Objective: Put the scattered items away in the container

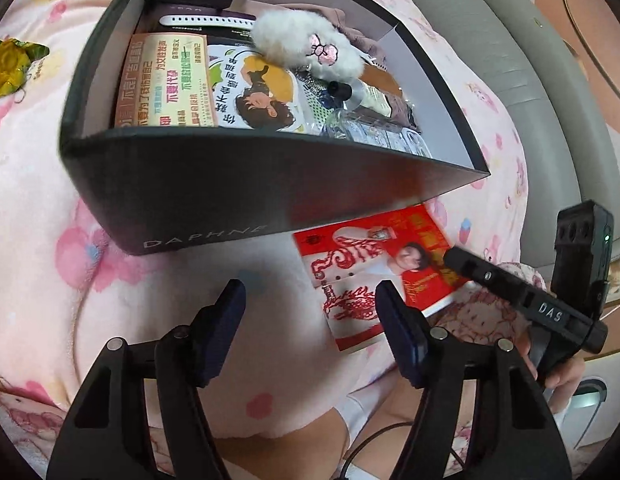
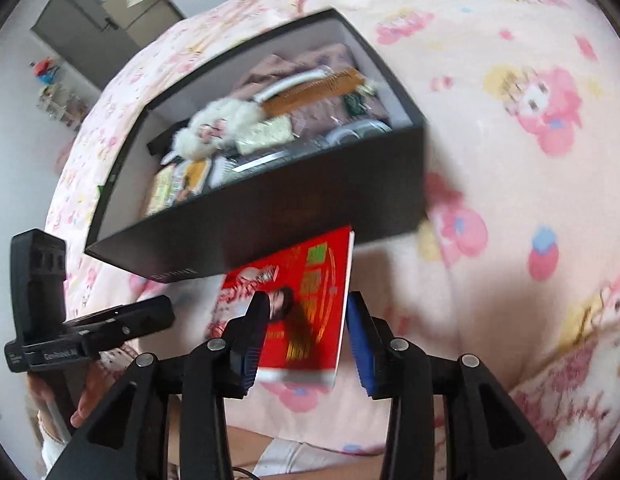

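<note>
Now the red booklet [image 2: 306, 312] lies flat on the pink bed cover [image 2: 510, 184], its far edge tucked against the black box [image 2: 270, 216] (already crowded with books and a fluffy toy [image 1: 306, 46]). Right gripper [image 2: 306, 320] hangs over it, fingers apart, gripping nothing. Left gripper [image 1: 310, 312] is spread wide, empty too.

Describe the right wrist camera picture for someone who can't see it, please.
A hand-held right gripper hovers with its jaws open over a red booklet lying on a pink cartoon-print blanket. Just beyond sits a black box already full of small items, including a white fluffy toy. The left gripper shows at the left edge.
</note>
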Motion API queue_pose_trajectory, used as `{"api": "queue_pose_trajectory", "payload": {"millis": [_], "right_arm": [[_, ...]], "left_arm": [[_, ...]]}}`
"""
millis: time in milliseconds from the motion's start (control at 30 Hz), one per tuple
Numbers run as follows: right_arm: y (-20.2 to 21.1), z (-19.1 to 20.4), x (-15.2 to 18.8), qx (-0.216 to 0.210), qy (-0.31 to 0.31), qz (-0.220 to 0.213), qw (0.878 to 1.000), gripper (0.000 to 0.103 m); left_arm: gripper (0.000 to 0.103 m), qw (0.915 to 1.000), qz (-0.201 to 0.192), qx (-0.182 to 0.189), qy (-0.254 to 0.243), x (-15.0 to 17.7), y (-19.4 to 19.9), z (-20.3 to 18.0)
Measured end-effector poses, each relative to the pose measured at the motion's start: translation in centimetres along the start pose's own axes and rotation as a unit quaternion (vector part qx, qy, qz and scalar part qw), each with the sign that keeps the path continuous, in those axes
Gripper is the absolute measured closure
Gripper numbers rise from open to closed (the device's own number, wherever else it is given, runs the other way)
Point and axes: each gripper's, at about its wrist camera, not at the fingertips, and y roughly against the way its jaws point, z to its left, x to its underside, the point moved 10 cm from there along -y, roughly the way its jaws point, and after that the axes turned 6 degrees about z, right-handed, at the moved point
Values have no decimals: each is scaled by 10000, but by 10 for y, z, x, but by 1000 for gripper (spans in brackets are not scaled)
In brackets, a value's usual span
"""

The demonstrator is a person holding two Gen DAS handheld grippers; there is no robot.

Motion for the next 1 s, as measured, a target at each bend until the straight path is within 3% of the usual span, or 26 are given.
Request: {"api": "queue_pose_trajectory", "payload": {"millis": [200,300,367,400,433,467,600,700,767,800,1000], "right_arm": [[2,-19,-1,79,-456,-178,9988,68],[-14,-21,-3,-311,-804,12,9963,68],[-29,-24,-2,-345,-951,260,9945,68],[-35,-26,-2,-328,-993,347,9939,68],[-41,-28,-4,-316,-1052,386,9932,68],[-45,-32,-6,-280,-1103,432,9926,68],[-51,-45,-10,66,-1251,455,9911,68],[-64,-30,-3,-431,-1138,901,9885,68],[-64,-11,5,-1080,-981,1161,9825,68],[-60,-7,10,-1136,-871,1210,9823,68],[-46,-18,12,-632,-772,811,9917,67]], "left_arm": [[40,9998,-8,-174,73,5,-8,1],[40,9998,-40,-148,141,7,-7,3],[41,9997,-76,-179,123,8,-7,2],[45,9997,-113,-224,83,8,-8,2],[61,9995,-146,-286,12,9,-8,0],[71,9992,-147,-361,-107,10,-10,-2],[72,9981,-156,-551,-221,13,-16,-6],[72,9977,-107,-640,-180,13,-20,-6],[71,9977,-117,-654,-117,13,-20,-8],[71,9981,-133,-591,-74,16,-15,-3],[71,9983,-311,-433,234,18,0,8]]}}
